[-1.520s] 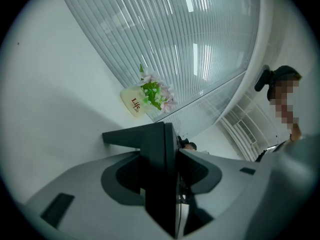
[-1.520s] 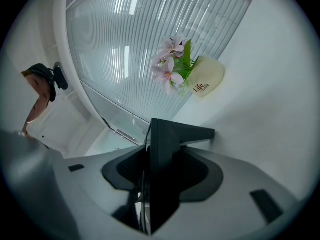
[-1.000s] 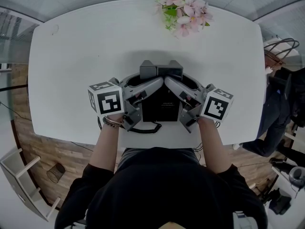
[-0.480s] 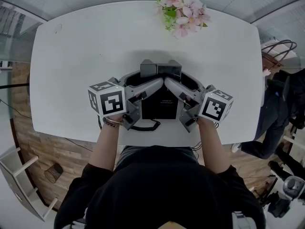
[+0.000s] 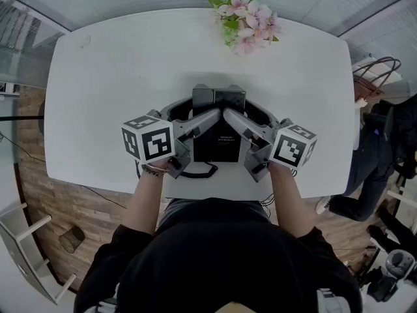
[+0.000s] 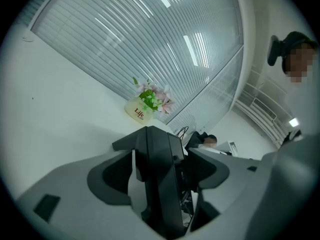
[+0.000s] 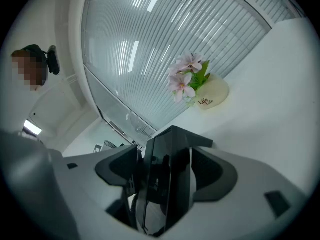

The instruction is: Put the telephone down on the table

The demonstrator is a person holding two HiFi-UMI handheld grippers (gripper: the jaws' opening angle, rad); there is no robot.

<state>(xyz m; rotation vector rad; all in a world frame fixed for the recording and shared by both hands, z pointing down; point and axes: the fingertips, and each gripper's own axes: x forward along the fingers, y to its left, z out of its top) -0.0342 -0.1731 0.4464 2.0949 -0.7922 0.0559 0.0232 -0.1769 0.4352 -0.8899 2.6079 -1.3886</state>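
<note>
Black short-sleeved top [image 5: 221,256], wrist bracelet [image 5: 153,169]

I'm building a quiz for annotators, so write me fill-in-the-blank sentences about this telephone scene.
1. The telephone lies on the table and is coloured ____.
2. The flowers stand beyond the telephone, at the table's ____ edge.
3. The left gripper and right gripper flank the telephone, jaws ____.
Missing: black; far; open.
Both grippers' jaws have just been opening, with the telephone's edges between them.
</note>
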